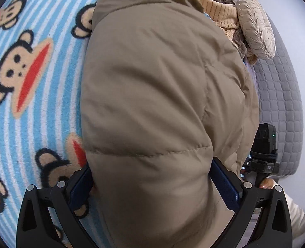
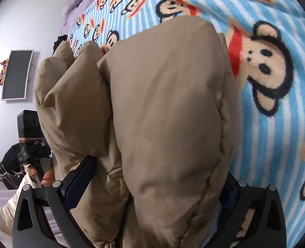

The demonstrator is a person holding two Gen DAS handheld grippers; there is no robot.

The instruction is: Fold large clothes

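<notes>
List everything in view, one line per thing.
jacket: one, tan, puffy, on the blanket, bunched between both tools.
blanket: one, blue-white stripes with monkey faces, under the jacket.
clothes pile: one heap, cream and brown, beyond the jacket.
pillow: one, beige, beside the pile.
quilt: one, grey, right of the jacket.
screen: one, dark, on the white wall.
left tool: black, blue pads, gripping the jacket.
right tool: black, blue pads, gripping the jacket.
hand: one, on the left tool's handle.

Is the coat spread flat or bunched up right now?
Bunched up. The coat bulges in thick puffy folds between both tools' pads, left tool and right tool, above the blanket.
</notes>
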